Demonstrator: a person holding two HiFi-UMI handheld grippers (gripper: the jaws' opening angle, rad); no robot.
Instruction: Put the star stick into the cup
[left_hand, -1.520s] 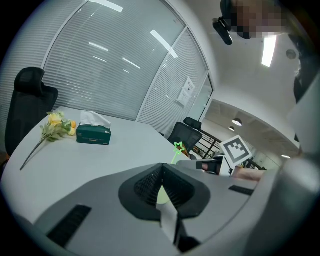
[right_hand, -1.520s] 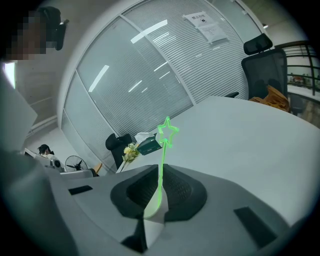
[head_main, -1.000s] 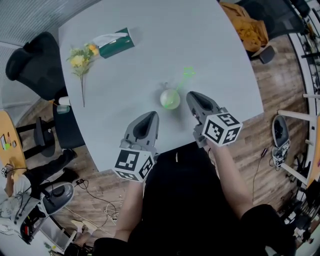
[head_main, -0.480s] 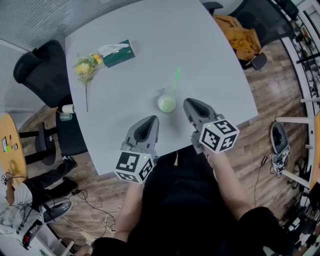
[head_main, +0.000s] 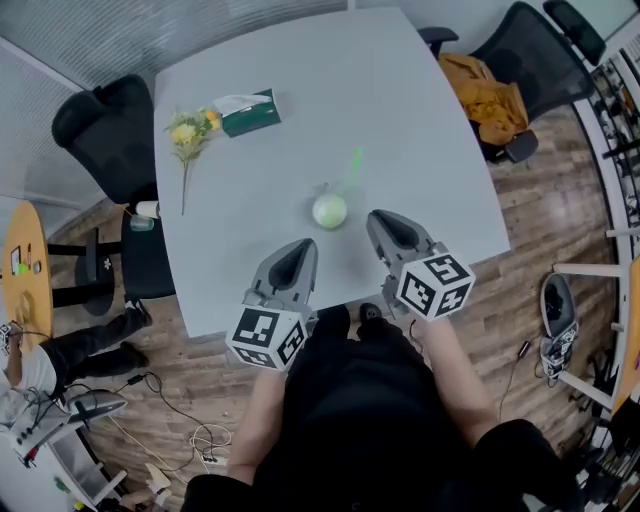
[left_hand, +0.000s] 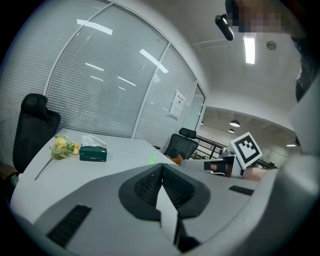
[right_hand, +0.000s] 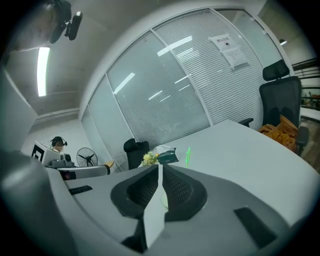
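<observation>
star stick (head_main: 355, 161) still in cup (head_main: 329, 212), jaws closed

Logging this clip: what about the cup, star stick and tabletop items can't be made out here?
Cup: inside too small in the head view; the left tongs hide it in the left gripper view, the right tongs nearly all of it in theirs.
Star stick: lower end tiny and blurred in the head view, behind the tongs in both gripper views.
Tissue box: print too small in every view.
</observation>
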